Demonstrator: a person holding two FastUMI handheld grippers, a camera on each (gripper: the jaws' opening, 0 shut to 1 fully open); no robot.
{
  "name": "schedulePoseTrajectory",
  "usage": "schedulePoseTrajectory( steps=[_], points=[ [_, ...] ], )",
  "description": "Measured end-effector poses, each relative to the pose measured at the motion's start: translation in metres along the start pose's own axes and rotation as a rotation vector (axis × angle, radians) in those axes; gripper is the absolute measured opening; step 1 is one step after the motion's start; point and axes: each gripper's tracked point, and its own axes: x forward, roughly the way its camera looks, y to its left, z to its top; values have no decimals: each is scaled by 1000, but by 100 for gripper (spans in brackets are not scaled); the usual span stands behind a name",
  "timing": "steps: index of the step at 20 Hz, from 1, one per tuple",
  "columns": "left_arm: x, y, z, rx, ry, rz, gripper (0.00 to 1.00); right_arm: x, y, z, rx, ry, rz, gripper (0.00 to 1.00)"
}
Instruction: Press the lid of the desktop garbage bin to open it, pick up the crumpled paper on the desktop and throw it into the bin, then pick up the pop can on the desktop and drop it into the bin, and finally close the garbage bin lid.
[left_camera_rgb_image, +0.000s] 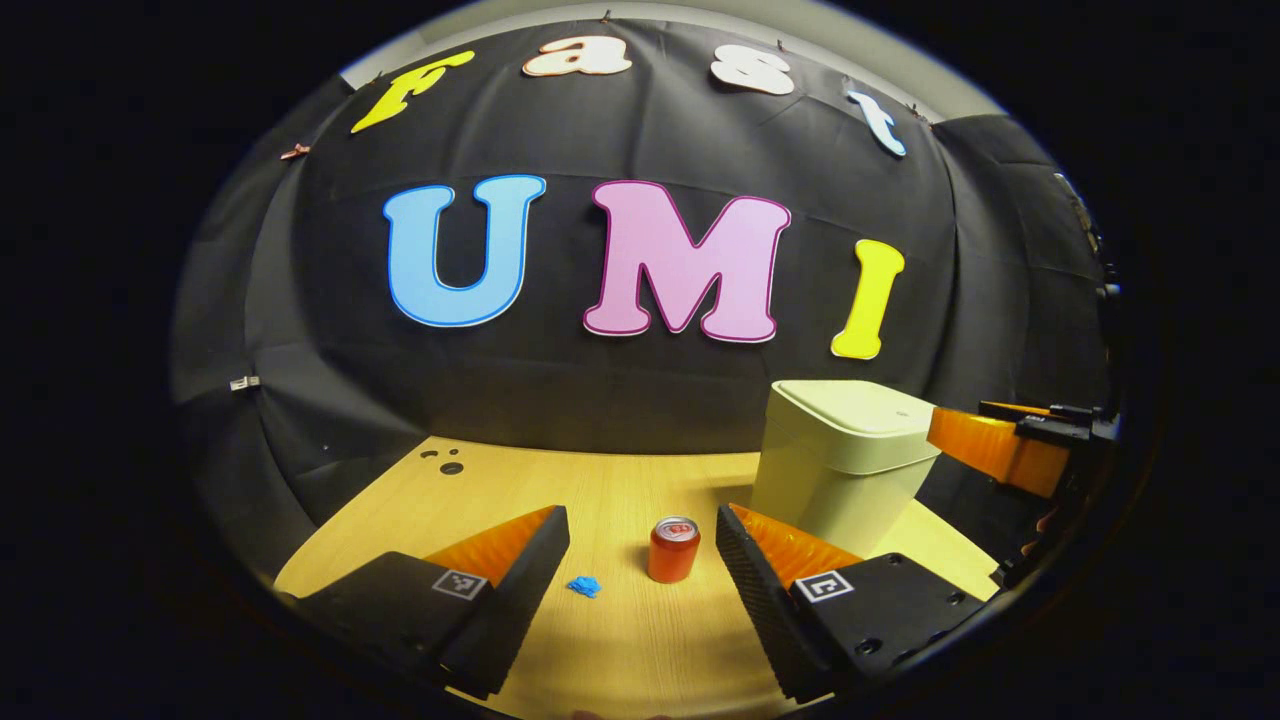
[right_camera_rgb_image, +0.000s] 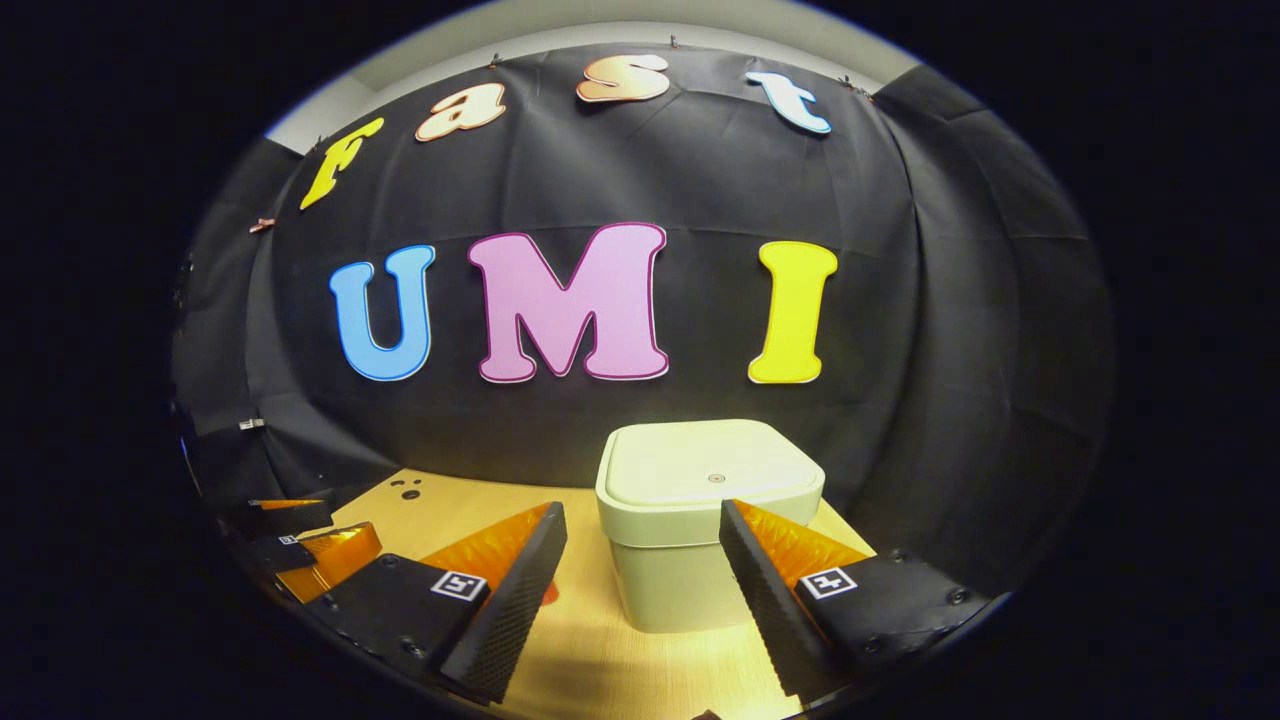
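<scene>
The pale green bin (left_camera_rgb_image: 845, 460) stands on the wooden table at the back right, its lid (right_camera_rgb_image: 712, 470) shut and flat. A red pop can (left_camera_rgb_image: 673, 549) stands upright left of the bin. A small blue crumpled paper (left_camera_rgb_image: 584, 586) lies just left of the can. My left gripper (left_camera_rgb_image: 640, 520) is open above the table's near side, with can and paper ahead between its fingers, untouched. My right gripper (right_camera_rgb_image: 640, 510) is open, facing the bin (right_camera_rgb_image: 700, 540) from close by and a little above lid height. In the left gripper view the right gripper (left_camera_rgb_image: 1000, 445) hangs beside the bin.
The light wooden table (left_camera_rgb_image: 600, 480) reaches back to the black cloth wall. A few small dark holes (left_camera_rgb_image: 445, 462) mark its far left corner. In the right gripper view the left gripper (right_camera_rgb_image: 310, 545) sits low at the left edge.
</scene>
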Motion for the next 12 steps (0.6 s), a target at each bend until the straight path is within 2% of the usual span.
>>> schedulePoseTrajectory(
  steps=[4, 6, 10, 12],
  points=[
    [3, -1, -3, 16, 7, 5, 96, -2, -4, 7, -31, -23, -11, 86],
    [4, -4, -5, 34, 9, 6, 96, -3, -5, 10, -35, -33, -15, 83],
    [5, -11, -8, 43, 13, -14, 96, -2, -5, 13, -67, -42, -16, 57],
    [6, -15, -8, 61, 11, -16, 96, 0, -3, 10, -76, -33, -2, 55]
  ],
)
